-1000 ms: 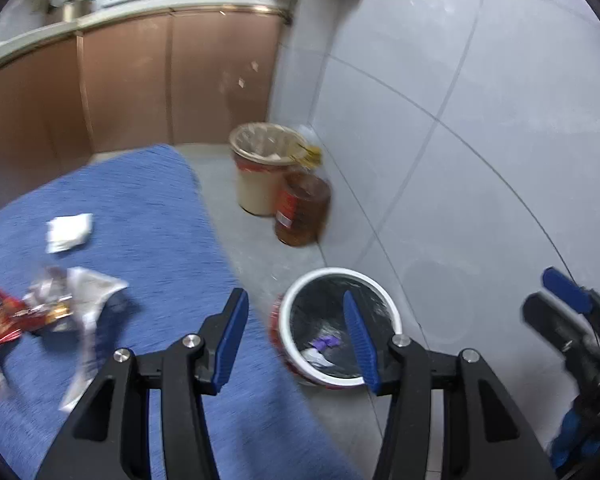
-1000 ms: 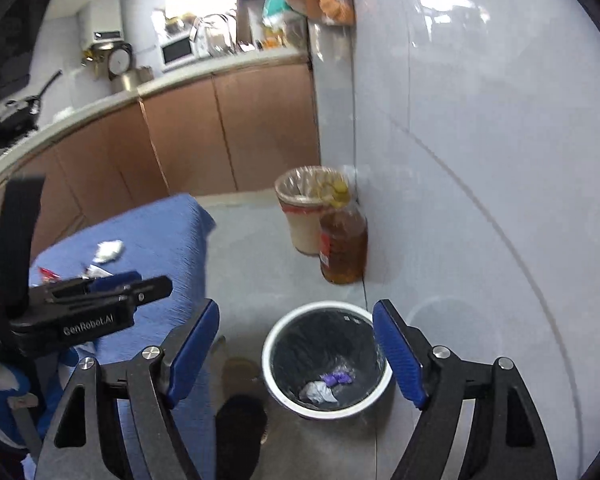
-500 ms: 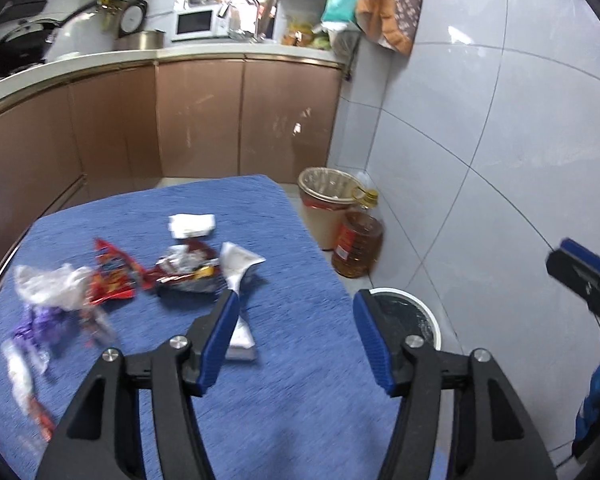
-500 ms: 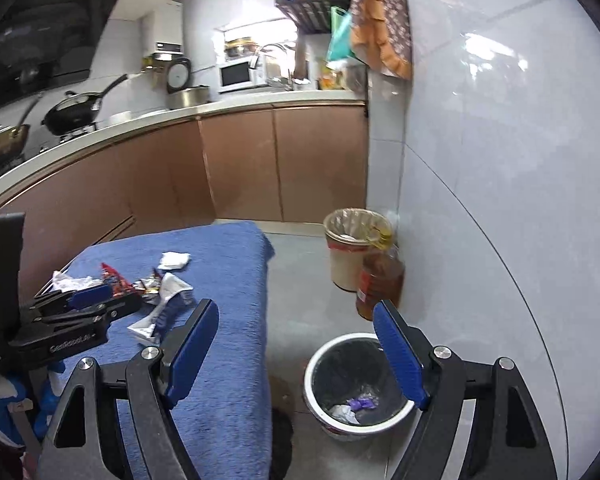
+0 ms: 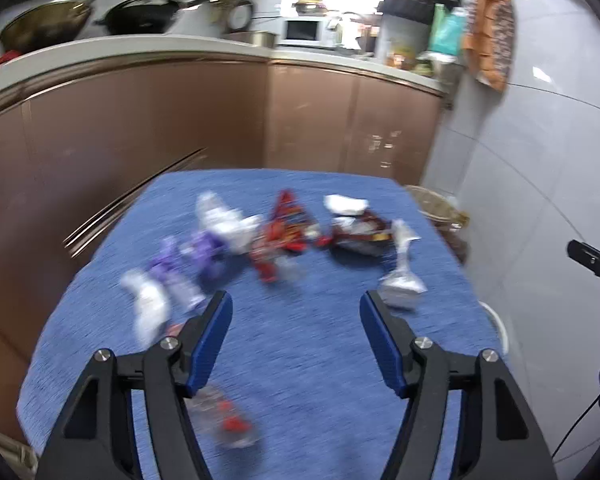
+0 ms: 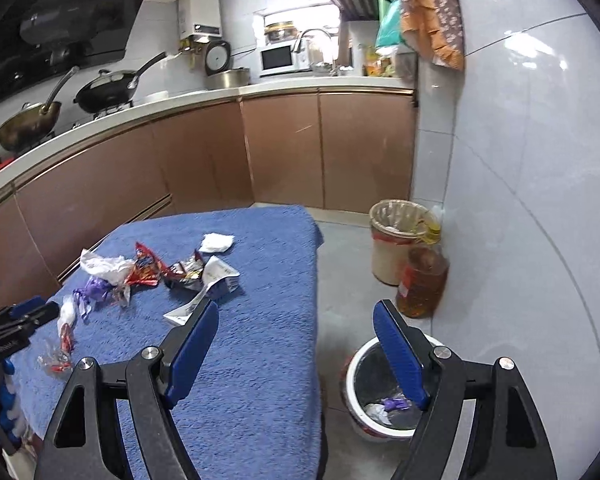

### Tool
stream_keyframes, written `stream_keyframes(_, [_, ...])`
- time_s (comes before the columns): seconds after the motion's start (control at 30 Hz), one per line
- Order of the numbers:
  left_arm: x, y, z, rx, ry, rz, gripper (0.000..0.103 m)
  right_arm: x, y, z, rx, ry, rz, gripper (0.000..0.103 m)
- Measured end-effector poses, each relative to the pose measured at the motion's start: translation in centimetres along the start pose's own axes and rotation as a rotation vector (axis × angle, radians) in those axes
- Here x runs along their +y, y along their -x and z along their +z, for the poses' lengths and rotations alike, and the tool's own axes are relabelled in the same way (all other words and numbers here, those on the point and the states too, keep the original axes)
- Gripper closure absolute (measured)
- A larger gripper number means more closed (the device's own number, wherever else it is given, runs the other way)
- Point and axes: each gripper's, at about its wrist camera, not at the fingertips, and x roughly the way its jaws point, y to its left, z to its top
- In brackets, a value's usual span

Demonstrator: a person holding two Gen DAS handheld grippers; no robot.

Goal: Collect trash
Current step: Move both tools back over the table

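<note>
Our left gripper [image 5: 296,322] jaws are opening, empty; right gripper [image 6: 296,350] wide, empty; the white wrapper [image 6: 204,292] lies lengthwise toward us on the table [image 6: 260,360].

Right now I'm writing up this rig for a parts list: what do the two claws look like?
Both match: the left claw and right claw each have two black angular arms with triangular cut-outs, silver round bolts at the joints, and flat blue pads lining the fingers. From the right wrist view, the left claw's black body carries small white lettering, too small to read.
</note>
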Motion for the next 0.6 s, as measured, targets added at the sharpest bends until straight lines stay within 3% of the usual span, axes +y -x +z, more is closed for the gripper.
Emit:
stream_keyframes(0.23, [5.8,-1.4,-3.6,0.095,0.119,0.093,0.035,2.4,-3.8,-0.6,0.087,0.019,0.100,0.025])
stream_keyframes(0.6, [7.9,-6.1,-6.1,0.220,0.207,0.127,0.035,6.0,-13.0,0.1,0.251,-0.005,0.226,0.027])
